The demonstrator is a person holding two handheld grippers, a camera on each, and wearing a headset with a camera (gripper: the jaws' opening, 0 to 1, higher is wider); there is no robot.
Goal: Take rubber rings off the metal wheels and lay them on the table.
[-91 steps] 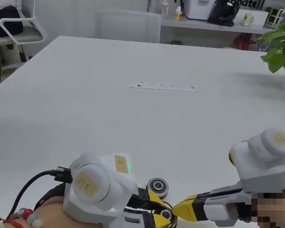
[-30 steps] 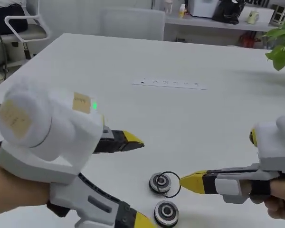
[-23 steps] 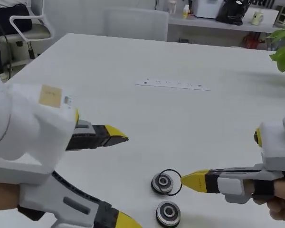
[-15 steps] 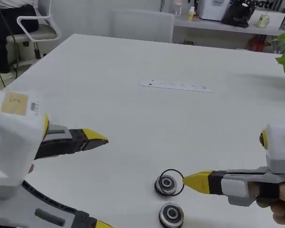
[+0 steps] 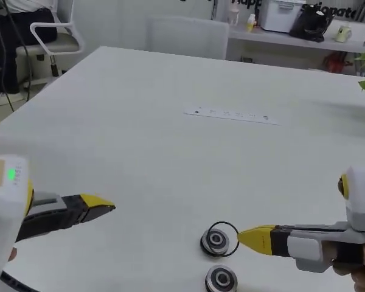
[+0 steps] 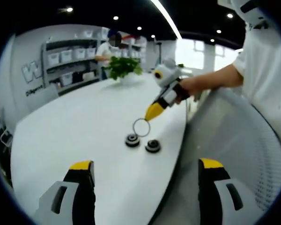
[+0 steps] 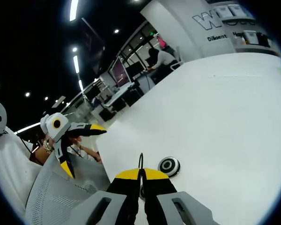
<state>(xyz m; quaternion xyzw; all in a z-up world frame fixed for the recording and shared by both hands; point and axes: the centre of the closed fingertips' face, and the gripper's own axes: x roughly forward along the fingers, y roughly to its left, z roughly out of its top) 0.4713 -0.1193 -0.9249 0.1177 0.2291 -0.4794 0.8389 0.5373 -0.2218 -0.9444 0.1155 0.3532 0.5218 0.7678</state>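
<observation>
Right gripper (image 5: 240,236) clamped the rubber ring (image 5: 226,224), ring upright against the metal wheel (image 5: 215,241) on the desk (image 5: 170,152). Left gripper (image 6: 146,164) jaws were apart, well left of that wheel; earlier it sat right at it.

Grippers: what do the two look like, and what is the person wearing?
Both the left gripper and right gripper have bulky white bodies, grey-and-black jaws and yellow tips. A green light glows on the left one. The person wears a white short-sleeved shirt.
</observation>
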